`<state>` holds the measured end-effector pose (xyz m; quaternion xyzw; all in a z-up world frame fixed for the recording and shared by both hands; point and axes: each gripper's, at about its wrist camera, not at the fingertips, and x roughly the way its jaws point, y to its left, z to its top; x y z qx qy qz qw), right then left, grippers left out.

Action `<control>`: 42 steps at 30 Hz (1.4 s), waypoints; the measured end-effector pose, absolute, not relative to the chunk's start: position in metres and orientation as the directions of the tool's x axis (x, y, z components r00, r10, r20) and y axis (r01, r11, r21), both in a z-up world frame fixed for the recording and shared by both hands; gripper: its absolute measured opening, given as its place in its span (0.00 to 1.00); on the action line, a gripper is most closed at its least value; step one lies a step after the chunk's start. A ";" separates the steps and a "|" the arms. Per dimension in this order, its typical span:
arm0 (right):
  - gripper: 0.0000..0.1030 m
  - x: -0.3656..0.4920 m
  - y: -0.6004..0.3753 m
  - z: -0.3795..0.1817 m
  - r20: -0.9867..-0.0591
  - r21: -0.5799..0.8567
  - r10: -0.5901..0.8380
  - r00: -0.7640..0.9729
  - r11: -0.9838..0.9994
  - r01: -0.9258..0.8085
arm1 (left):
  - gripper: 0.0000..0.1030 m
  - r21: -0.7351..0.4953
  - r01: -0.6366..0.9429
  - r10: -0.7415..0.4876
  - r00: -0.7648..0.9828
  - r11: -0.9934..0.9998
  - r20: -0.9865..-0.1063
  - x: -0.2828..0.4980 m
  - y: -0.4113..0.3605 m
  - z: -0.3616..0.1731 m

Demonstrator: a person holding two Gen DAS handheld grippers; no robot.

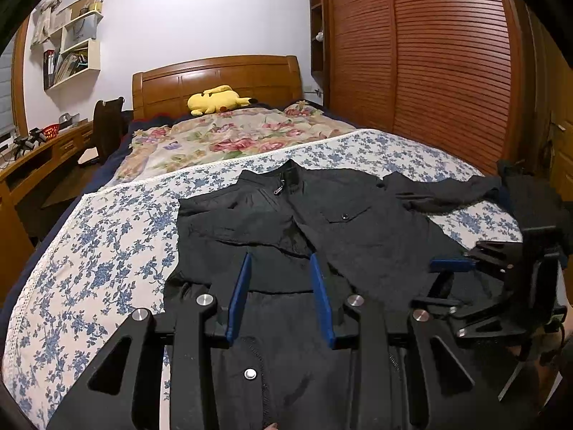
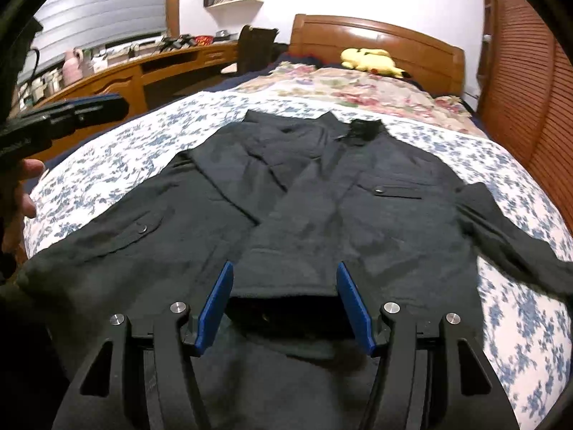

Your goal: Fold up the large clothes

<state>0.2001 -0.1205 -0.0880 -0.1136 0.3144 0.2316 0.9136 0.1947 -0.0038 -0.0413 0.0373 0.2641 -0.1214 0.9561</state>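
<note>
Nearest, left gripper (image 1: 281, 297) spread partway and right gripper (image 2: 284, 308) spread wider, both above the hem with nothing pinched. Beyond, black jacket (image 2: 322, 193) flat on the blue-flowered sheet (image 2: 118, 154), long axis hem-to-collar, collar toward the headboard (image 2: 386, 41). Farthest, yellow plush toy (image 2: 370, 61).

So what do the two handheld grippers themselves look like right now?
Both match: the left gripper and right gripper have black angular linkage arms with triangular cut-outs, round silver pivot bolts and flat blue pads on the jaws. No cables or markings are visible.
</note>
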 end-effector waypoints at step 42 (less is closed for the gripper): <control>0.39 0.333 -0.248 -0.068 -0.691 -0.098 0.104 0.716 0.967 -0.234 | 0.35 -0.017 0.301 -0.263 0.805 0.954 -0.531 0.206 -0.036 -0.052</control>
